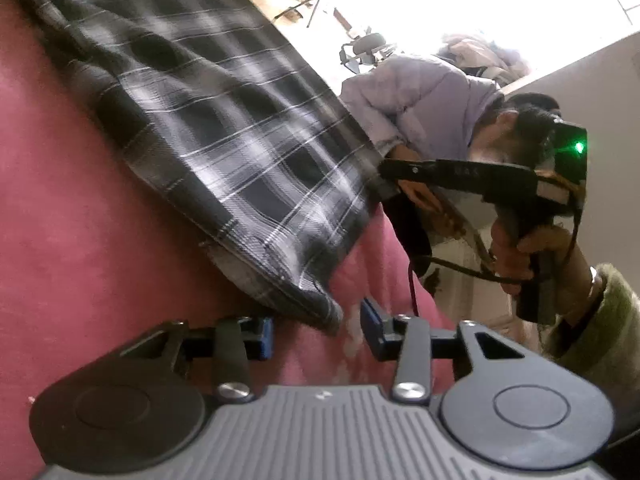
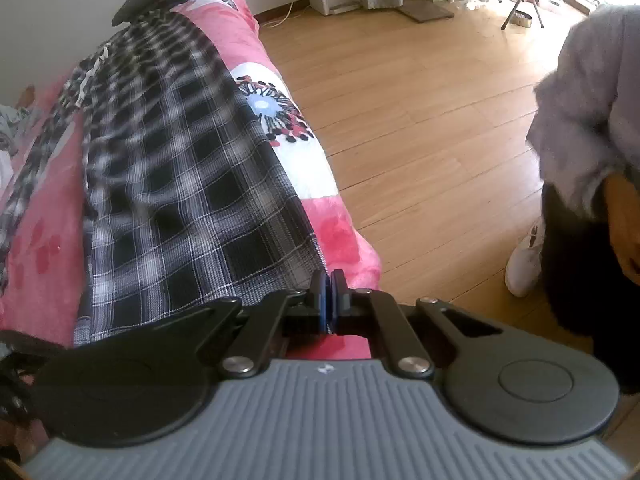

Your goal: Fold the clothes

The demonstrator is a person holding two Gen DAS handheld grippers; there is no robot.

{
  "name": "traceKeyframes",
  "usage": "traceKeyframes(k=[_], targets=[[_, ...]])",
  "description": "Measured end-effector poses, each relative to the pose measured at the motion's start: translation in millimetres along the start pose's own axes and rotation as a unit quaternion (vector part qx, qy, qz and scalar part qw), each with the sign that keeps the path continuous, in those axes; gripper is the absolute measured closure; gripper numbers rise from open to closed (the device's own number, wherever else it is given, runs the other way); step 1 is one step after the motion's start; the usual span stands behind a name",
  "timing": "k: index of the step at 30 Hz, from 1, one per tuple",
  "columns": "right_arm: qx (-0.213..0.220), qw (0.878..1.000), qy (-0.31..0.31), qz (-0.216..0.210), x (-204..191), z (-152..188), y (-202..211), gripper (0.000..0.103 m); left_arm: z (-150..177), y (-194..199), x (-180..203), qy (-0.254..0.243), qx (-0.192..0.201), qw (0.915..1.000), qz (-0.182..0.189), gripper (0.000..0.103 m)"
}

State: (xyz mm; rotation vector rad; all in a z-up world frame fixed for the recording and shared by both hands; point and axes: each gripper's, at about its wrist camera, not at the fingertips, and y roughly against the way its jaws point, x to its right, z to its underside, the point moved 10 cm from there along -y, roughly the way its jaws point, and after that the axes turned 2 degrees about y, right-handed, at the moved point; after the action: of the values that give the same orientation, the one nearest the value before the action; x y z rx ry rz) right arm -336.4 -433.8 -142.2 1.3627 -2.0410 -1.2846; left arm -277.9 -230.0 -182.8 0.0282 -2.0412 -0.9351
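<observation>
left tongs (image 1: 316, 332): jaws apart, nothing between | right tongs (image 2: 330, 296): pressed shut, angled down

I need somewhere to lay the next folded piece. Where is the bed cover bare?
Bare pink bed cover lies beside the plaid garment, before the left gripper. The floor-side strip is narrow; the wall side holds other clothes.

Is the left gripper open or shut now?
Open: the left gripper has its blue pads apart over the pink blanket, nothing between them.
</observation>
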Motion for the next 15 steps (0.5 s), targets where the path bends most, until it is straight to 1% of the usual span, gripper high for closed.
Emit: traceKeyframes(k=[2, 3, 6, 7, 9, 11, 12, 14, 15], targets=[[0.000, 1.000, -0.005, -0.003, 1, 0, 0, 0.102, -2, -2, -1, 0.003, 0.007, 1.0000, 0.000, 0.085], [0.001, 1.000, -0.008, -0.004, 1, -1, 0, 0.102, -4, -2, -1, 0.006, 0.008, 1.0000, 0.002, 0.099], [0.003, 1.000, -0.014, -0.009, 2, -3, 2, 0.102, -5, 3, 0, 0.014, 0.010, 0.9998, 0.013, 0.099], [0.004, 1.000, -0.021, -0.017, 2, -5, 6, 0.102, -5, 9, 2, 0.026, 0.007, 0.9992, 0.031, 0.099], [0.007, 0.999, -0.035, -0.033, 1, -10, 15, 0.102, -7, 23, 9, 0.060, 0.001, 0.9952, 0.078, 0.100], [0.012, 0.998, -0.047, -0.051, 0, -17, 27, 0.102, -10, 38, 17, 0.095, -0.006, 0.9870, 0.130, 0.100], [0.014, 0.997, -0.049, -0.059, -1, -21, 34, 0.102, -10, 42, 16, 0.109, -0.013, 0.9839, 0.141, 0.100], [0.017, 0.996, -0.054, -0.076, -2, -27, 47, 0.102, -9, 47, 11, 0.132, -0.030, 0.9791, 0.151, 0.100], [0.014, 0.996, -0.051, -0.078, -2, -28, 48, 0.102, -7, 44, 7, 0.141, -0.040, 0.9784, 0.146, 0.100]])
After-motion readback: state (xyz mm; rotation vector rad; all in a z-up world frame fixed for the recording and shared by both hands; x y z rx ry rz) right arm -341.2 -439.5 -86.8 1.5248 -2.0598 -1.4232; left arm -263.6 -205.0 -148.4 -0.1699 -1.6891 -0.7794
